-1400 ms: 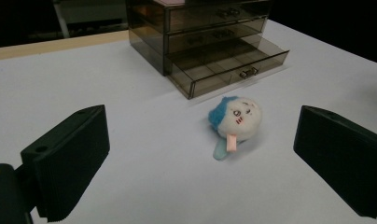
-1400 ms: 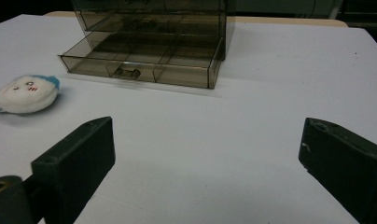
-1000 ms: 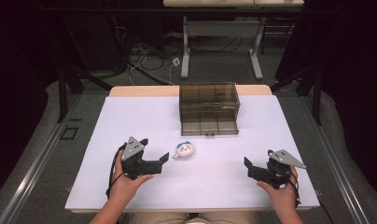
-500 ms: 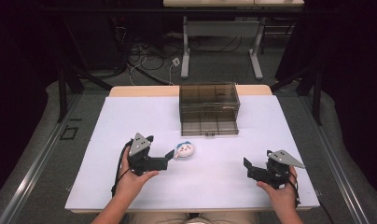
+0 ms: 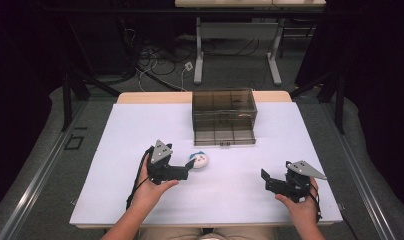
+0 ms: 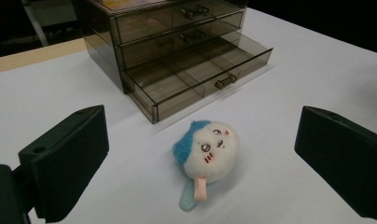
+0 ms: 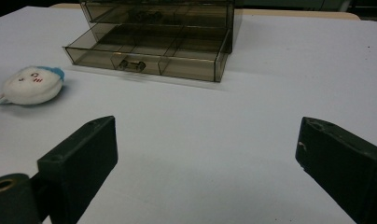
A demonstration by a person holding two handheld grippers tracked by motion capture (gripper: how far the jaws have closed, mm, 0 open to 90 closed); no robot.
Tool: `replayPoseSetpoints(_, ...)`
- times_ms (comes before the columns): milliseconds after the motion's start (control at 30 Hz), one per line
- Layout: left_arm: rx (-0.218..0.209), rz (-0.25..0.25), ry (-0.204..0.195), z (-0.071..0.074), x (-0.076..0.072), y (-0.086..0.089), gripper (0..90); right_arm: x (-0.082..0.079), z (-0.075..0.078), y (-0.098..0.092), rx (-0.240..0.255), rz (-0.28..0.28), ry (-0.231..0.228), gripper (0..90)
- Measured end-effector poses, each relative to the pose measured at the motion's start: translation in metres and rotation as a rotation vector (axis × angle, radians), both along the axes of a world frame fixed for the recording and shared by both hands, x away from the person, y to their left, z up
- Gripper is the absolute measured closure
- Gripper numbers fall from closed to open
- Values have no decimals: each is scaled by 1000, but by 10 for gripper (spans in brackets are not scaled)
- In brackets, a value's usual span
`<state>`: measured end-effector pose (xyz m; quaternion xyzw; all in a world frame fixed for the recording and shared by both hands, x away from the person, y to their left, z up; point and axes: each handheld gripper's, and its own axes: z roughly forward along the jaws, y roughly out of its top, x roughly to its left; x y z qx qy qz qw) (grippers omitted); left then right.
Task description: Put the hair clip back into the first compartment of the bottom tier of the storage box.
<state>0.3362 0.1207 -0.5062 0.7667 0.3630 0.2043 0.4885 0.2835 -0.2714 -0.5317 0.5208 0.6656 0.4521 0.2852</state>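
A small white plush toy (image 5: 198, 160) with a blue cap and a drawn face lies on the white table (image 5: 115, 150), in front of a smoky clear drawer chest (image 5: 223, 116). The chest's bottom drawer (image 6: 200, 79) is pulled out. My left gripper (image 5: 188, 170) is open, its jaws just short of the plush toy (image 6: 207, 151), which lies ahead between them. My right gripper (image 5: 264, 180) is open over bare table at the near right, pointing toward the drawer chest (image 7: 158, 37) with the plush toy (image 7: 31, 85) far off to its left.
Bare white table surface lies between the two grippers and on both sides of the chest. Beyond the far table edge are a dark floor, cables and the legs of another table (image 5: 235, 45).
My left gripper has moved forward and right, closing in on the plush toy. The right gripper has stayed nearly in place.
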Motion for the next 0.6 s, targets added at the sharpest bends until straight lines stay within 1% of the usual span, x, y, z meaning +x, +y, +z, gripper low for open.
replayPoseSetpoints(100, 2, 1, -1, 0, 2, -4, 29, 0, 0, 0, 1, 0, -5, 53)
replayPoseSetpoints(133, 3, 2, 0, 0, 2, -5, 29, 0, 0, 0, -1, 1, 2, 53)
replayPoseSetpoints(200, 7, 6, 6, -1, 4, -7, 29, 0, 0, 0, 5, 2, -3, 53)
replayPoseSetpoints(233, 5, 8, 17, -2, 5, -8, 29, 0, -1, 1, 9, 1, 1, 53)
replayPoseSetpoints(333, 13, 16, 21, -3, 7, -10, 29, 0, -1, 0, 3, 0, 4, 53)
replayPoseSetpoints(433, 8, 21, 34, -4, 9, -12, 29, 0, 0, -1, -2, 3, 4, 53)
replayPoseSetpoints(533, 0, 17, 50, -4, 11, -13, 29, 0, -1, 0, 4, 0, 7, 54)
replayPoseSetpoints(567, 0, 18, 53, -5, 12, -13, 29, 0, -1, 0, 5, 0, 2, 54)
replayPoseSetpoints(600, -1, 16, 59, -5, 13, -13, 29, 0, 0, -1, -6, 3, 6, 53)
